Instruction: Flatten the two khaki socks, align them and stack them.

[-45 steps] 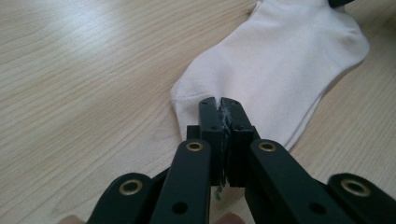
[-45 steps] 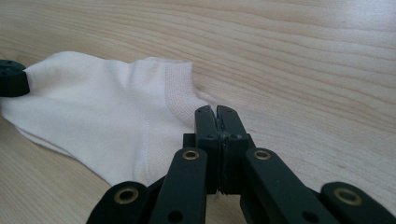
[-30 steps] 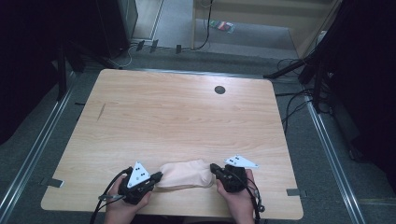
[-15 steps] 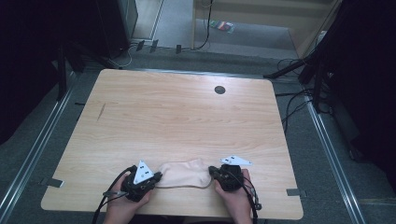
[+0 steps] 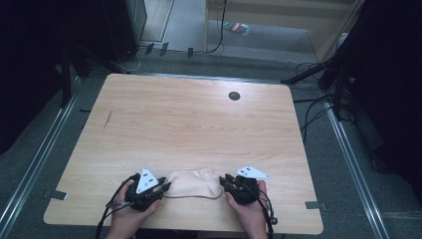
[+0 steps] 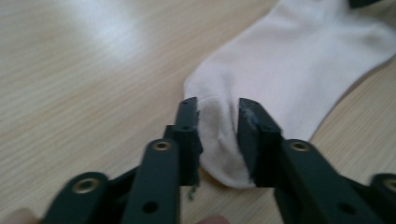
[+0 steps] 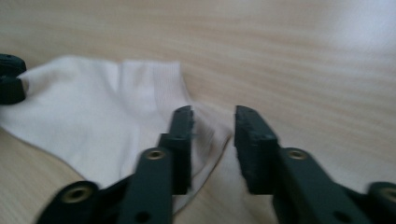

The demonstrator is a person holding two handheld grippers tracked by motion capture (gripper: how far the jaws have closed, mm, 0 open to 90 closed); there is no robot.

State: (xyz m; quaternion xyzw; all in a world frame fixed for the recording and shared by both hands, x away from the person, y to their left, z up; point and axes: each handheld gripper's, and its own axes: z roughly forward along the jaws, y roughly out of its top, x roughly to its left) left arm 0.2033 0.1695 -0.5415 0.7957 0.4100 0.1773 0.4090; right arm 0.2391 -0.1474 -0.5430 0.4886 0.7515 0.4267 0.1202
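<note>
High view shows a pale sock [image 5: 193, 183] lying flat near the tabletop's [image 5: 199, 124] near edge, stretched between the left hand-held gripper [image 5: 163, 187] and right hand-held gripper [image 5: 225, 180]. Both have just been opening; each sock end sits between parted jaws, unpressed.

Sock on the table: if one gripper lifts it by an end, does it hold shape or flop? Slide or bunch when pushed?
The sock lies flat with soft creases, so it would likely droop from whichever end is lifted. It looks thin knit, probably very light. Pushed across the wooden table, it would more likely bunch up than slide whole. It has nothing to roll or tip.
</note>
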